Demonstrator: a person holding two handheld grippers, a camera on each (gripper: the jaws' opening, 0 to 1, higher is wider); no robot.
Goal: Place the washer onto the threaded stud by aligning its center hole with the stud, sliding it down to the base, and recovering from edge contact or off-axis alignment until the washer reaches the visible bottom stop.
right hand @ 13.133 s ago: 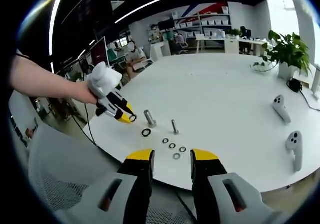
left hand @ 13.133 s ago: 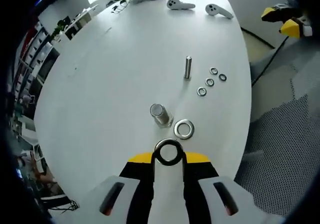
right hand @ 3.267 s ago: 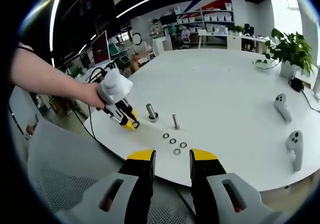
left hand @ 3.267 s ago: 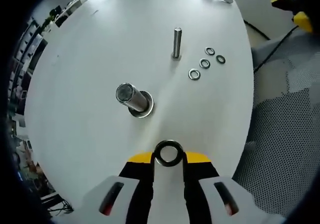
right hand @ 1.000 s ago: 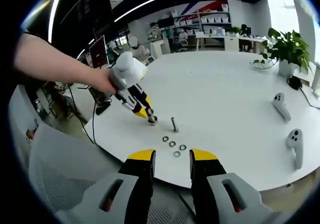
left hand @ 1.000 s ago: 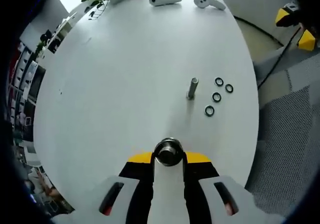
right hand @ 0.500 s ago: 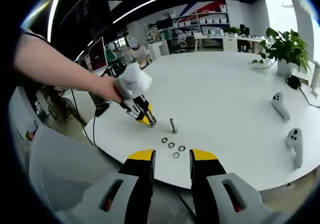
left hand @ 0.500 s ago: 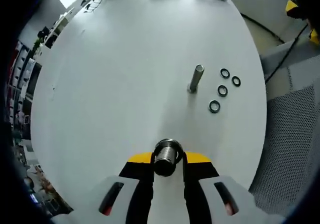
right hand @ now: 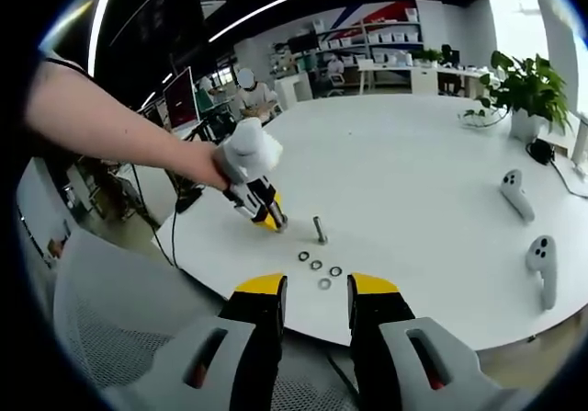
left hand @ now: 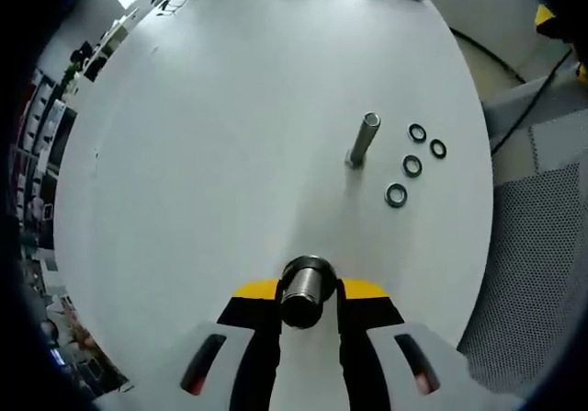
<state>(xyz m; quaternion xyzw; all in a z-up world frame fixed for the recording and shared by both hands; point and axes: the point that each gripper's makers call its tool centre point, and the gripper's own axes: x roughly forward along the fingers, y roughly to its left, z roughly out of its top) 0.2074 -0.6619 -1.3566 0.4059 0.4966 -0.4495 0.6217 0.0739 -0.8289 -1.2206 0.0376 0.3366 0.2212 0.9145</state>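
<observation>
In the left gripper view my left gripper (left hand: 309,297) looks straight down along a thick threaded stud (left hand: 307,275), whose top and threads rise between the yellow-tipped jaws. The jaws stay shut at washer width; the stud hides nearly all of the washer in their grip. In the right gripper view a person's hand holds that left gripper (right hand: 267,214) tilted over the thick stud (right hand: 277,220) near the table's front left. My right gripper (right hand: 315,291) hangs open off the table's near edge, with nothing between its fingers.
A thin upright stud (left hand: 365,140) stands on the white round table (left hand: 211,135), with several small washers (left hand: 412,165) beside it. Two white controllers (right hand: 517,197) lie at the far side. A mesh chair (right hand: 110,337) sits below the table edge.
The left gripper has sunk a little lower around the thick stud, so slightly more thread shows above the jaws. The right gripper has stayed still.
</observation>
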